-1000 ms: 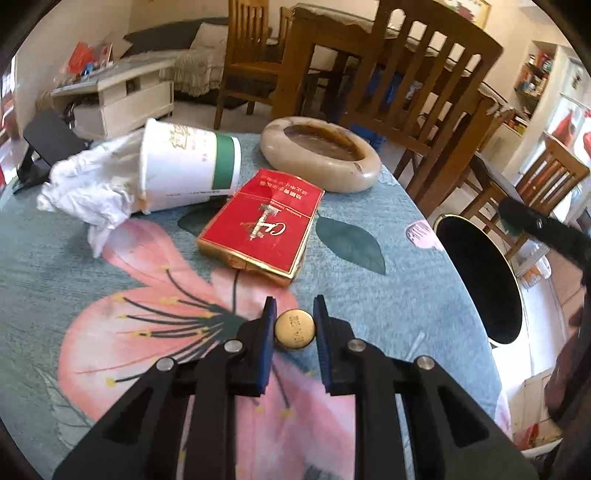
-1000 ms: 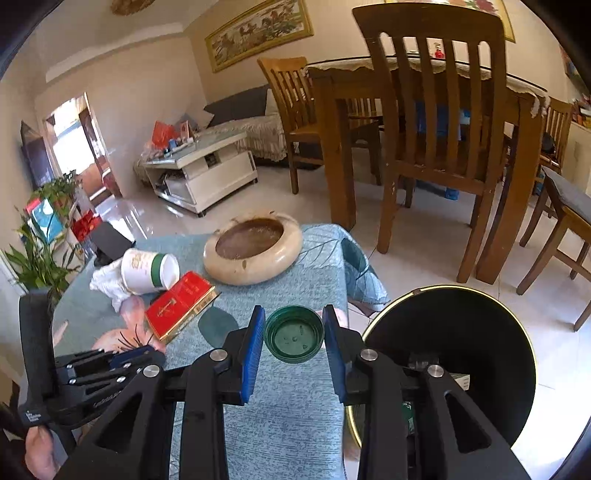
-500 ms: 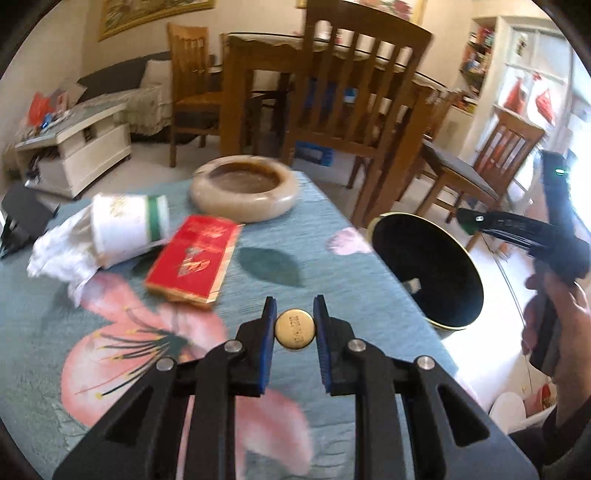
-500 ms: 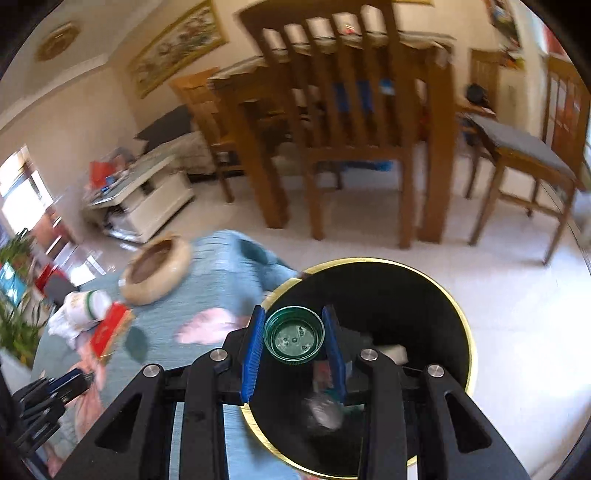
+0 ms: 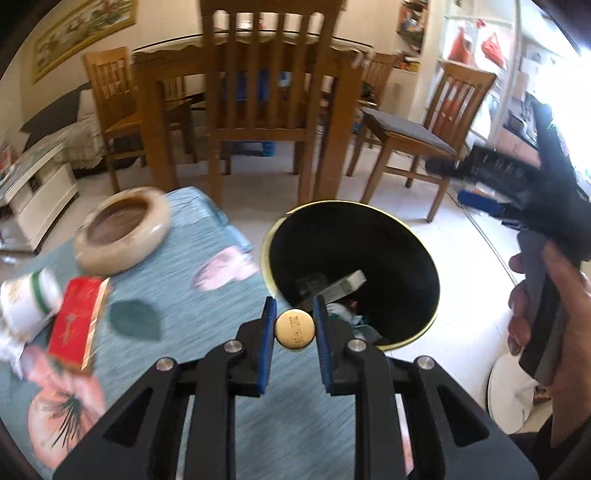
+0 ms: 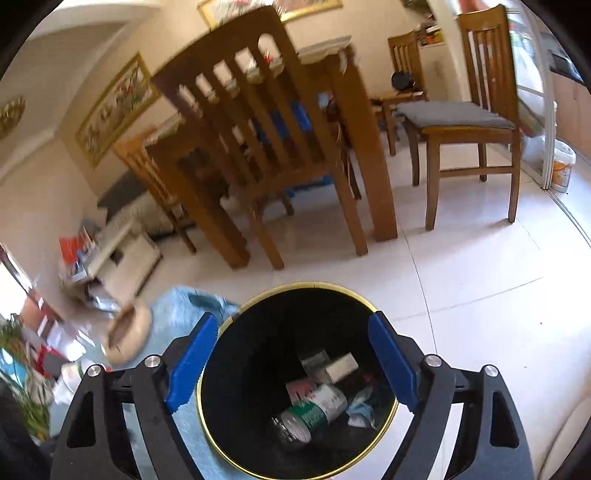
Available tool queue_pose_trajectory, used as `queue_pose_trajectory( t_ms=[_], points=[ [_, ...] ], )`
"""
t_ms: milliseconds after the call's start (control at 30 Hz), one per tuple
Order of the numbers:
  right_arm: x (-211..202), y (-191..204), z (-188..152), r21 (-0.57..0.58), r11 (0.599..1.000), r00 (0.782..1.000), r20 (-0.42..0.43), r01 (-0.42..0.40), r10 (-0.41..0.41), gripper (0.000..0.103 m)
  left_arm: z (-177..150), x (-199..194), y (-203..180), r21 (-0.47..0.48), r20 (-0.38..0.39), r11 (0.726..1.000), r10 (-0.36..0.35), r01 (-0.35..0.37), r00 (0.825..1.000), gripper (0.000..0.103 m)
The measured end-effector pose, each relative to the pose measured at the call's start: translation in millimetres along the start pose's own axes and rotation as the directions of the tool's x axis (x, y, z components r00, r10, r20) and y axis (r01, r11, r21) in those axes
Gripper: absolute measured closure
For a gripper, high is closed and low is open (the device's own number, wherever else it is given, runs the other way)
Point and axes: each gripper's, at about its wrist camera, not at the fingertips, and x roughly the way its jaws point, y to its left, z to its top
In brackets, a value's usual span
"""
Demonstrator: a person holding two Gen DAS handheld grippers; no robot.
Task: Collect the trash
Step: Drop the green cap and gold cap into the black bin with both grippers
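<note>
We hold the gold cap pinched in our left gripper near the bin's rim, ready to drop; our right gripper, just opened wide above it, holds nothing

A home dining room: wooden chairs, dining table, framed painting.

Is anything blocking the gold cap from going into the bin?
Nothing visible. The left hand-held gripper holds the gold cap near the bin's open rim; the bin has no lid, only trash at the bottom.
</note>
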Motion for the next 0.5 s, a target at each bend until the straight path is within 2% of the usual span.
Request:
queue_pose_trajectory(
  t_ms=[133, 300, 333, 367, 400, 467, 500],
  points=[
    [-22, -10, 7, 0.050, 0.999, 0.996, 0.089, -0.021, 0.016, 0.013, 21, 25, -33, 0.064, -0.016, 0.998, -0.016, 0.017, 1.000, 0.081],
    [-32, -27, 10, 0.116, 0.993, 0.991, 0.130, -0.026, 0.011, 0.013, 38, 48, -62, 0.113, -0.026, 0.993, -0.025, 0.028, 0.999, 0.080],
    [-35, -31, 11, 0.130, 0.991, 0.990, 0.140, -0.020, 0.001, 0.013, 40, 51, -66, 0.117, -0.027, 0.993, -0.023, 0.026, 0.999, 0.072],
    [-38, -36, 11, 0.148, 0.989, 0.988, 0.153, -0.009, -0.014, 0.012, 41, 54, -68, 0.118, -0.027, 0.993, -0.020, 0.023, 0.999, 0.058],
    [-41, -39, 11, 0.162, 0.987, 0.986, 0.164, -0.003, -0.024, 0.010, 41, 57, -70, 0.120, -0.023, 0.993, -0.011, 0.014, 1.000, 0.052],
    [-44, -44, 12, 0.180, 0.984, 0.984, 0.176, -0.006, -0.026, 0.010, 39, 57, -72, 0.125, -0.012, 0.992, 0.000, 0.002, 1.000, 0.029],
    [-44, -44, 12, 0.182, 0.983, 0.984, 0.177, -0.004, -0.028, 0.010, 39, 57, -73, 0.130, -0.005, 0.992, 0.008, -0.007, 1.000, 0.025]
  ],
)
